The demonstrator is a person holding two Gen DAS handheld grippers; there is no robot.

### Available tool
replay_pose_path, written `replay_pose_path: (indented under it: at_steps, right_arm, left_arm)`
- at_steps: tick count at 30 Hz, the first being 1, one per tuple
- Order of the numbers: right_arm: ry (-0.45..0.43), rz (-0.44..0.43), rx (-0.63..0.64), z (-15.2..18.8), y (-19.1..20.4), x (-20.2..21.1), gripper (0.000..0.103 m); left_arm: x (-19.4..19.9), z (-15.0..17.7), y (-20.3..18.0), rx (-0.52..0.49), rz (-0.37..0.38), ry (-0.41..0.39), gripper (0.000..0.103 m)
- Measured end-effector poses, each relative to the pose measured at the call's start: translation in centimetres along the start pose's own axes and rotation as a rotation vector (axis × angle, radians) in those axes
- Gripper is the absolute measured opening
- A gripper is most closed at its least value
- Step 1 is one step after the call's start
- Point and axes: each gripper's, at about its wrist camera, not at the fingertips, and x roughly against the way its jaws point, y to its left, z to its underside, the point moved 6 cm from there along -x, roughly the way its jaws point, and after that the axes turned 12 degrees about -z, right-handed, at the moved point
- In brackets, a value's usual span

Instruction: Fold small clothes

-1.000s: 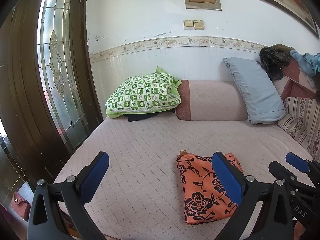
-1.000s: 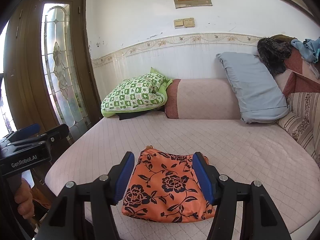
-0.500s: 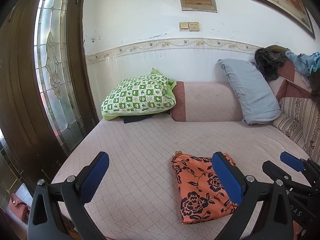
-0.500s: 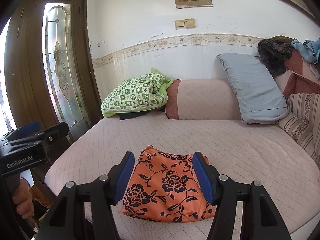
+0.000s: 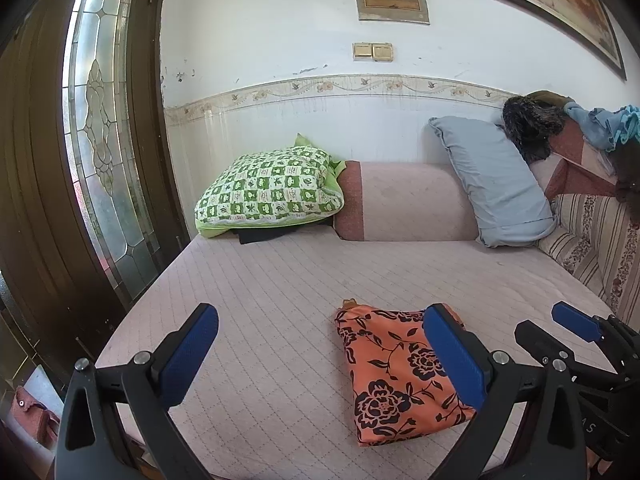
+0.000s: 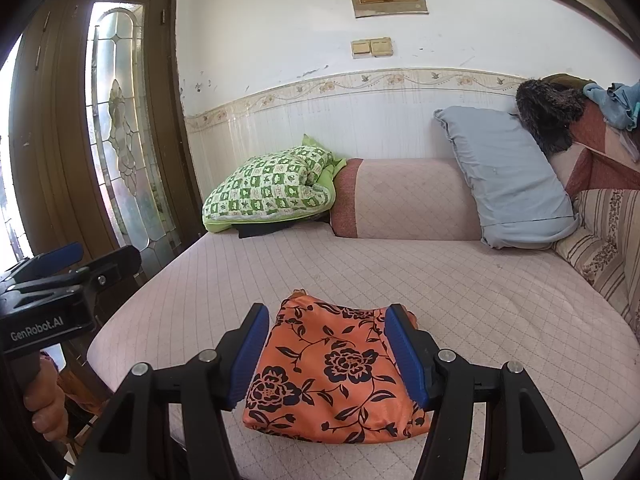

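A folded orange garment [image 5: 396, 376] with a black flower print lies flat on the pink quilted bed [image 5: 260, 300], near its front edge. My left gripper [image 5: 320, 320] hovers over the bed to the garment's left, open wide with nothing between its fingers. My right gripper [image 6: 328, 314] is open and held low in front of the garment [image 6: 332, 372], its blue pads framing the cloth without pressing on it. In the left wrist view the right gripper [image 5: 576, 326] sits to the right of the garment. The left gripper [image 6: 60, 256] shows at the left edge of the right wrist view.
Along the back wall sit a green checked pillow [image 5: 268, 192], a pink bolster [image 5: 404, 204] and a grey-blue pillow [image 5: 492, 180]. Striped cushions [image 5: 592, 240] and a heap of clothes [image 5: 600, 128] line the right side. A dark glazed door [image 5: 100, 140] stands left. A hand [image 6: 44, 408] holds the left gripper's handle.
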Motion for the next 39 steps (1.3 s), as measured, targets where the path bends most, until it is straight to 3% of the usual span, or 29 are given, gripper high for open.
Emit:
replay_pose_path:
  at_steps: [39]
  right_arm:
    - [0.030, 0.016, 0.049, -0.2, 1.8, -2.1, 0.064]
  left_arm:
    - [-2.7, 0.5, 0.4, 0.030, 0.046, 0.050, 0.102]
